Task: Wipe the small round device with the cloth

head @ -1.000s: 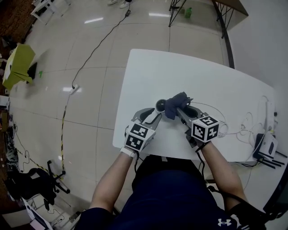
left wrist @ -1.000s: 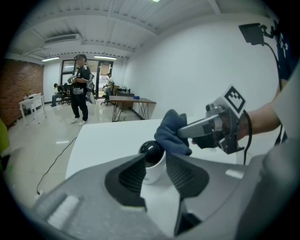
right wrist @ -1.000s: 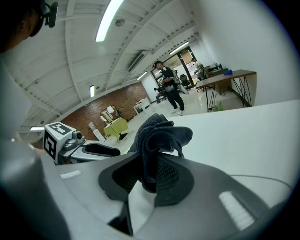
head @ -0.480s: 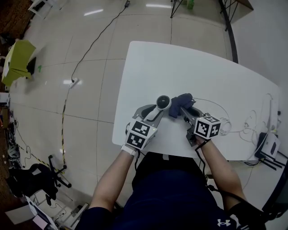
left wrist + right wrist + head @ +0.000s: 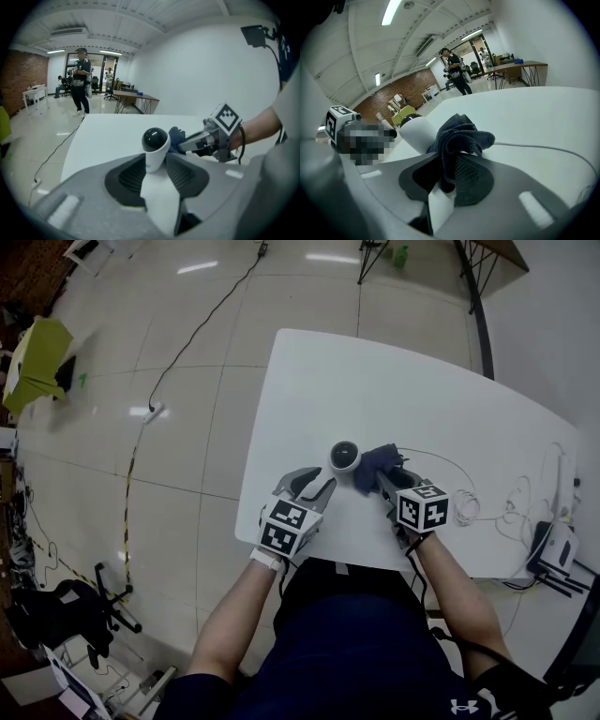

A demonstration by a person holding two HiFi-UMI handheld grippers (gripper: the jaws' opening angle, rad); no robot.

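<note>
Left tool (image 5: 323, 482) clamps the round device (image 5: 344, 457); right tool (image 5: 380, 477) clamps cloth (image 5: 375, 462) beside it

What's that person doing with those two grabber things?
A person holds a two-jaw gripper in each hand over a white table. The left gripper clamps a small white round device with a black dome. The right gripper pinches a bunched dark blue cloth, which sits right against the device's side, ready for wiping.

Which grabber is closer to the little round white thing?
Left. The left gripper grips the small round device between its jaws; the right gripper is just right of it, holding the cloth beside it.
</note>
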